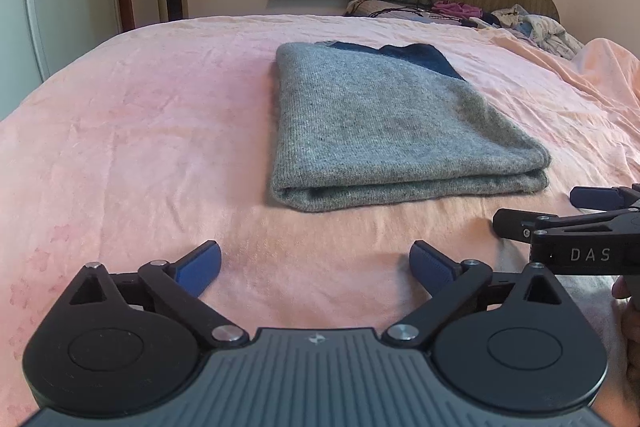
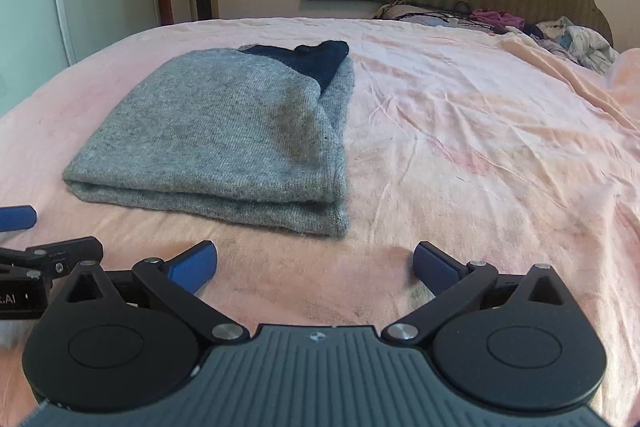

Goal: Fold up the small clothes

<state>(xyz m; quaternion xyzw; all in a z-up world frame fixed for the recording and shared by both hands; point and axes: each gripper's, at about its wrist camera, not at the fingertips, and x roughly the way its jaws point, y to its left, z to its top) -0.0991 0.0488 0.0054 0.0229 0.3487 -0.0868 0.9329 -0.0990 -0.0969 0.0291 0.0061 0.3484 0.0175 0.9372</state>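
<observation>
While the folded grey sweater [image 1: 384, 131] lies on the bed [image 1: 140, 107], the left gripper [image 1: 316, 263] and the right gripper [image 2: 316, 263] hover just short of it, jaws apart and empty.

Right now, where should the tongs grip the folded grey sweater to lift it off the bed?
Probably the near folded edge of the grey sweater. It faces both open tongs, left and right, as a thick rounded roll. Come in low from the near side, one at each corner, pinching all layers.

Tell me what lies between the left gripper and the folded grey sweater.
Nothing: in the left wrist view only bare pink bedsheet separates the open left gripper from the sweater.
</observation>
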